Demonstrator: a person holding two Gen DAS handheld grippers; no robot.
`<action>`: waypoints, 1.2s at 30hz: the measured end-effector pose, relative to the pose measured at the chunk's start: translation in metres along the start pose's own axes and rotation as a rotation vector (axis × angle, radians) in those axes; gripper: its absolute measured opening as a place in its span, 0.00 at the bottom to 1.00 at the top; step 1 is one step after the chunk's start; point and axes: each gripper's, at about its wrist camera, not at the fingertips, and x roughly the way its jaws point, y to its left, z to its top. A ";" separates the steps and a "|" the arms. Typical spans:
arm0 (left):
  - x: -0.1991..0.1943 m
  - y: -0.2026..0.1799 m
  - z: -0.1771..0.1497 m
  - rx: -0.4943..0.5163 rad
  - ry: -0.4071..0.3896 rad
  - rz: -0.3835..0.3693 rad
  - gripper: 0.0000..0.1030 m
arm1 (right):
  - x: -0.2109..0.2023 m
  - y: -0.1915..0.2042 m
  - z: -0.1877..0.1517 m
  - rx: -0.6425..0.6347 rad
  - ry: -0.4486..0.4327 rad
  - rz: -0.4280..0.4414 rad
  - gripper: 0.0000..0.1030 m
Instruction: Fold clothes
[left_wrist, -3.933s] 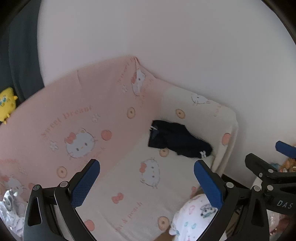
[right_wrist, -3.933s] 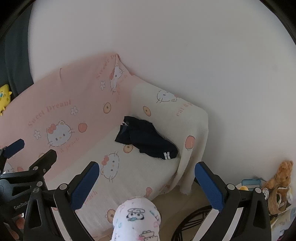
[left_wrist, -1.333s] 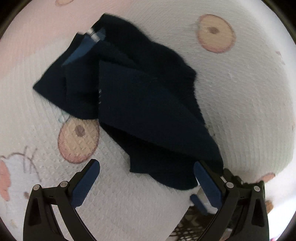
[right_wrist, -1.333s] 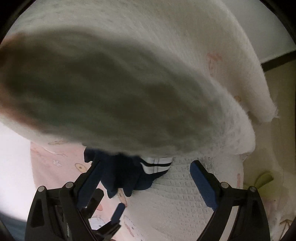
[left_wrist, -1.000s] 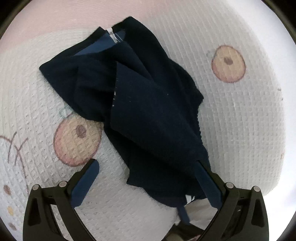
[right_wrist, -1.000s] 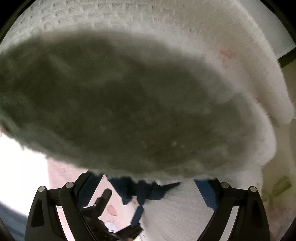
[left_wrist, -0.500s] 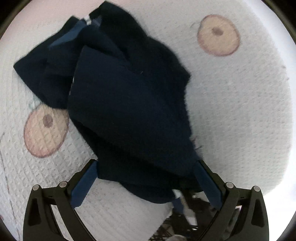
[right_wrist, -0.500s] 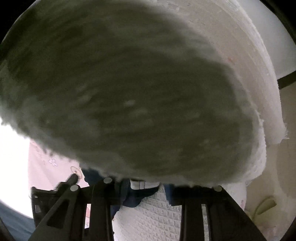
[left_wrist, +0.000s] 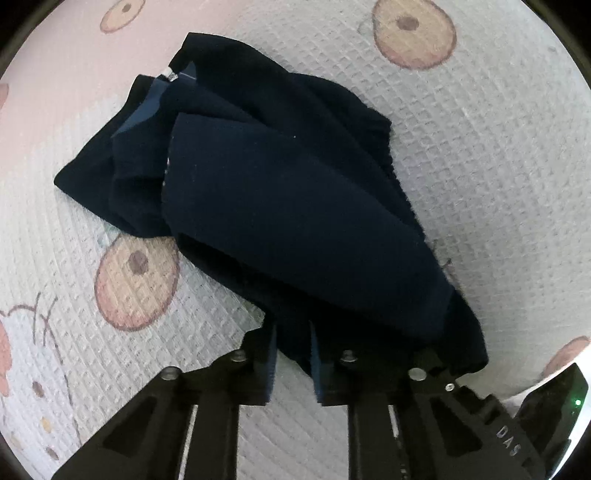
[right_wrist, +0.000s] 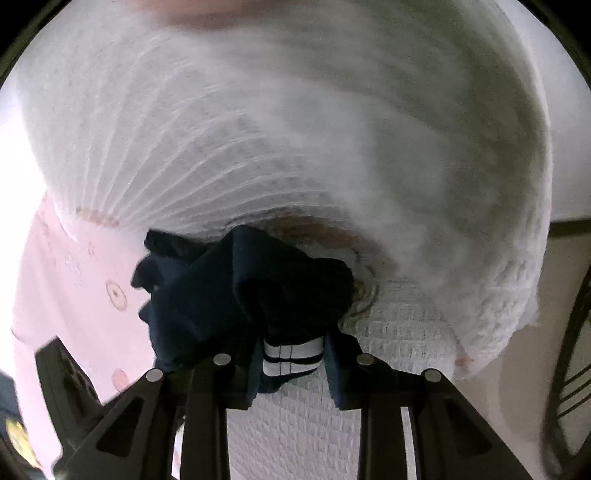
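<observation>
A crumpled navy knit garment (left_wrist: 295, 206) lies mid-frame on a white waffle-weave blanket with peach circles (left_wrist: 480, 155). The left gripper (left_wrist: 292, 356), jaws just closing, pinches its lower edge; the right gripper (right_wrist: 291, 363) pinches its white-striped cuff (right_wrist: 291, 356).

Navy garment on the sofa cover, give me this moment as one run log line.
stage: grasp | left gripper: just closed on navy garment edge | right gripper: just closed on its white-striped cuff | garment: crumpled on sofa cover, unfolded

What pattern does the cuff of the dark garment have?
White with dark stripes, on the cuff, clearest in the right wrist view.
</observation>
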 end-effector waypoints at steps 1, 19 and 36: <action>-0.001 -0.002 0.003 0.007 0.001 -0.004 0.10 | -0.001 0.005 0.004 -0.016 0.000 -0.001 0.26; -0.113 0.028 0.006 0.030 -0.090 -0.073 0.09 | -0.080 0.013 -0.123 -0.162 0.046 0.099 0.26; -0.244 0.110 -0.024 -0.026 -0.166 -0.056 0.09 | -0.104 0.116 -0.185 -0.377 0.184 0.032 0.26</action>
